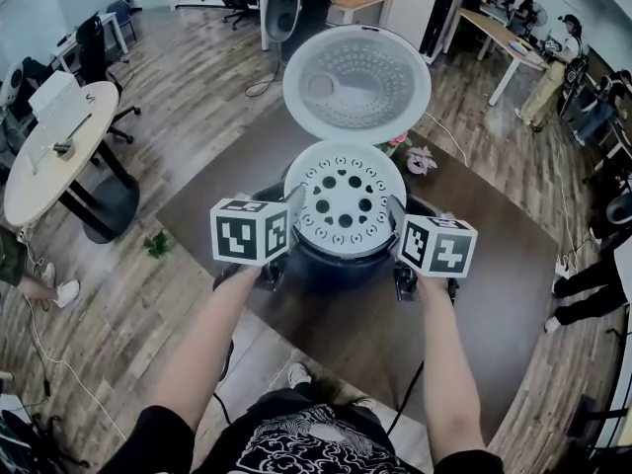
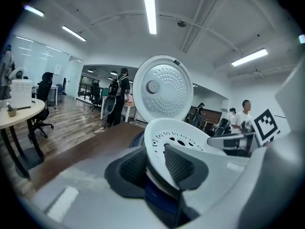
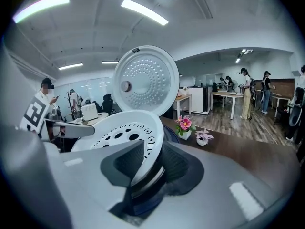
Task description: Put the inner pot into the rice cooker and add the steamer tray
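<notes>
Over the mouth of the rice cooker, the steamer tray is sitting roughly level, with the open lid standing up on the far side. The left gripper is reaching in from the near left and taking the tray's left rim between its jaws, which are standing only narrowly apart. Its ribbed pads are lying against the rim's inner and outer faces, so it is holding the tray, lightly by the look of it. The right gripper is doing the same on the right rim, its jaws just wide enough for the rim, with one pad inside the tray and one outside. Nothing else is lying between either pair of jaws.

The step in hand, as I am judging it, is seating the tray. Doing it well is calling for keeping both sides at one height, so the tray is going down flat and not cocked against one wall. It is also calling for checking that the rim is resting evenly all round before either grip is slackening. Letting go is best done on both sides together, with the jaws opening only enough to clear the rim. They should then be drawing out sideways and toward the near side, so that neither pad is dragging the tray up or nudging the lid. Whether the inner pot is lying under the tray I cannot tell, as the tray is covering the opening.
</notes>
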Action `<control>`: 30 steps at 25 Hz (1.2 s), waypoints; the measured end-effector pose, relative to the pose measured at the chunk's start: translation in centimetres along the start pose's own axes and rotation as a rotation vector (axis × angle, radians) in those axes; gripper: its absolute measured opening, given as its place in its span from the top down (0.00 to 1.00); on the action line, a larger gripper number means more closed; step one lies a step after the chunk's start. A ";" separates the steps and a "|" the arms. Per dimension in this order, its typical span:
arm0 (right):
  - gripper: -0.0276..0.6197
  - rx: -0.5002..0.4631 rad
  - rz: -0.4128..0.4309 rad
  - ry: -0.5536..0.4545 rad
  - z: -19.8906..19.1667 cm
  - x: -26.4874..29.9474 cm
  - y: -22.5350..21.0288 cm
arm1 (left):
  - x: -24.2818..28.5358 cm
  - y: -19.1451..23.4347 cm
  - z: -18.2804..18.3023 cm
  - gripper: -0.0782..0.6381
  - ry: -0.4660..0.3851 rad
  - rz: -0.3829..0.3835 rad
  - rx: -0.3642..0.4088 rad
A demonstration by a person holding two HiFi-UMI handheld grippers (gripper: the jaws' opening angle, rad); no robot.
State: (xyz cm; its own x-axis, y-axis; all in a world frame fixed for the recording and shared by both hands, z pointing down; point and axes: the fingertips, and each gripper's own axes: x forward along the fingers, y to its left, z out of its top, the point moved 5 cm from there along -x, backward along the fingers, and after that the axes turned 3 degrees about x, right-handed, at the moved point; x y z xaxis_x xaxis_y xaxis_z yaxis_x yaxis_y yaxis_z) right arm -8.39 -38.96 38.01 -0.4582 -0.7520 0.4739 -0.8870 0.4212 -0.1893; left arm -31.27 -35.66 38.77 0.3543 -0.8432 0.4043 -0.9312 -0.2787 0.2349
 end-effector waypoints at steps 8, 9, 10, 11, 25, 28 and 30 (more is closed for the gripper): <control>0.76 -0.007 -0.018 -0.015 -0.2 -0.1 -0.2 | 0.1 -0.1 -0.2 0.71 0.000 -0.004 0.015; 0.75 -0.009 -0.020 -0.016 -0.3 -0.1 -0.2 | 0.1 -0.1 -0.2 0.70 -0.001 -0.005 0.016; 0.75 -0.010 -0.020 -0.017 -0.4 -0.2 -0.2 | 0.0 -0.1 -0.3 0.70 -0.005 -0.006 0.016; 0.73 -0.011 -0.019 -0.017 -0.5 -0.3 -0.2 | -0.1 -0.1 -0.3 0.70 -0.009 -0.006 0.017; 0.73 0.014 -0.074 -0.135 -0.6 -7.5 -3.4 | -0.7 -7.7 3.4 0.70 -0.121 -0.097 0.186; 0.75 0.023 -0.097 -0.151 -1.0 -10.3 -5.1 | -0.3 -11.5 3.9 0.70 -0.130 -0.150 0.228; 0.77 0.022 -0.111 -0.162 -1.4 -12.1 -6.1 | -0.1 -13.9 3.8 0.70 -0.133 -0.186 0.249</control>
State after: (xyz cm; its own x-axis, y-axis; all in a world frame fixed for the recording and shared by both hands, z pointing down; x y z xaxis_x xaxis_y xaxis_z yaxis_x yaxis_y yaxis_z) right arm 2.63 -31.77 34.63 -0.3588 -0.8658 0.3488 -0.9330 0.3212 -0.1626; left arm -18.72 -33.41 32.10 0.5215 -0.8152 0.2520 -0.8495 -0.5236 0.0645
